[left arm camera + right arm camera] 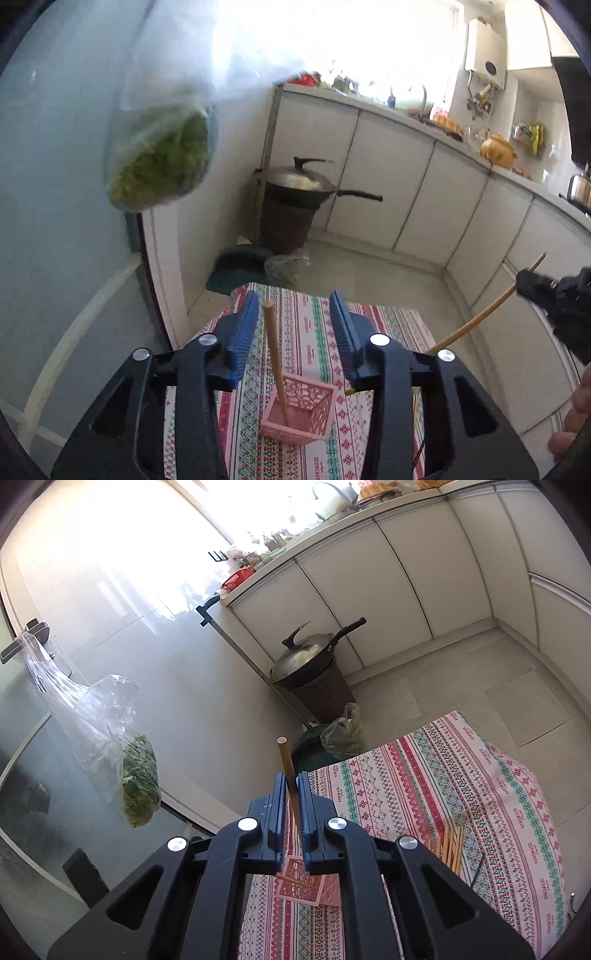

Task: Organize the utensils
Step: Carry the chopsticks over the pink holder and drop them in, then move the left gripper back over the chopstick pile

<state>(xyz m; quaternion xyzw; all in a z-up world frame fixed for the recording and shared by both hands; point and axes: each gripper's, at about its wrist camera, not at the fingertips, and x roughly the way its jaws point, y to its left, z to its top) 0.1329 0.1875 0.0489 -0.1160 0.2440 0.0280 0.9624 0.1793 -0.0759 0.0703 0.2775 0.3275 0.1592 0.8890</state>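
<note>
Above the pink basket (297, 413), where one chopstick (275, 354) stands, the left gripper (293, 314) has its jaws apart; the right gripper (291, 786) clamps another chopstick (288, 771).

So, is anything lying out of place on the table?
Yes: a loose pile of chopsticks lies on the cloth, outside the pink basket, which holds one chopstick. Nothing looks spilled or damaged.
</note>
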